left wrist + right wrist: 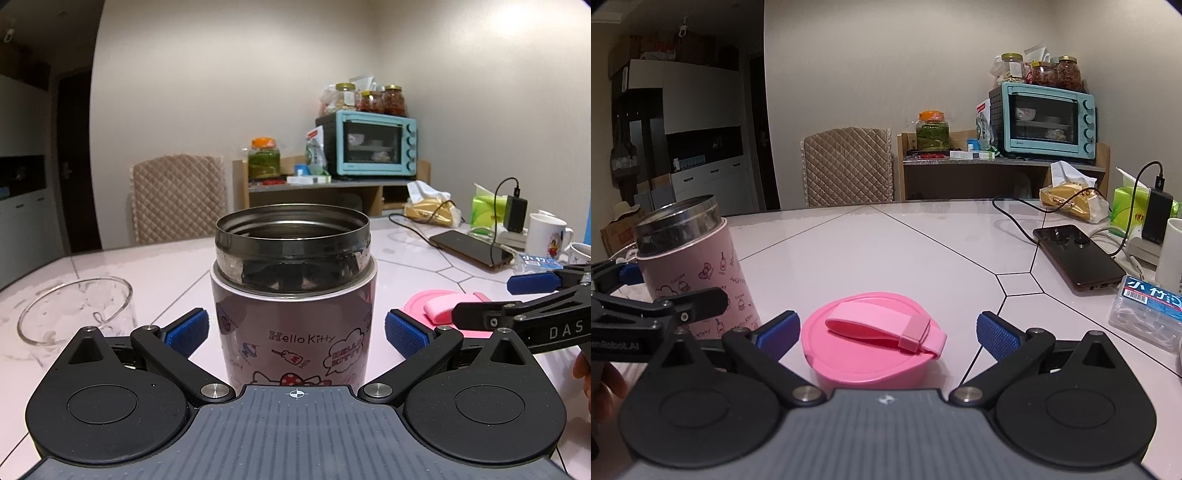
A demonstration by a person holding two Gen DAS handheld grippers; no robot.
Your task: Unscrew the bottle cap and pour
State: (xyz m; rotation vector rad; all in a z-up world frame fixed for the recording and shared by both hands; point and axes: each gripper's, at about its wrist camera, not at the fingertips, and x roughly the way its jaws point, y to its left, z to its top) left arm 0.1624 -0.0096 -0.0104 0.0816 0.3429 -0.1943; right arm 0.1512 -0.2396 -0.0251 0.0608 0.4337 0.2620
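The uncapped pink bottle [294, 314] stands upright on the bench [147, 273], between the spread fingers of the left gripper [295, 332], with a gap at each side. The right gripper [886, 334] is likewise wide open around the pink cap [873, 338] lying flat just beside the bottle; a glass [75, 314] stands near its other side

Bare table [886, 251] ahead, phone [1078, 254] (cabled) far right

"Hello Kitty" on flask [295, 332] ("DAS" on gripper [524, 306])
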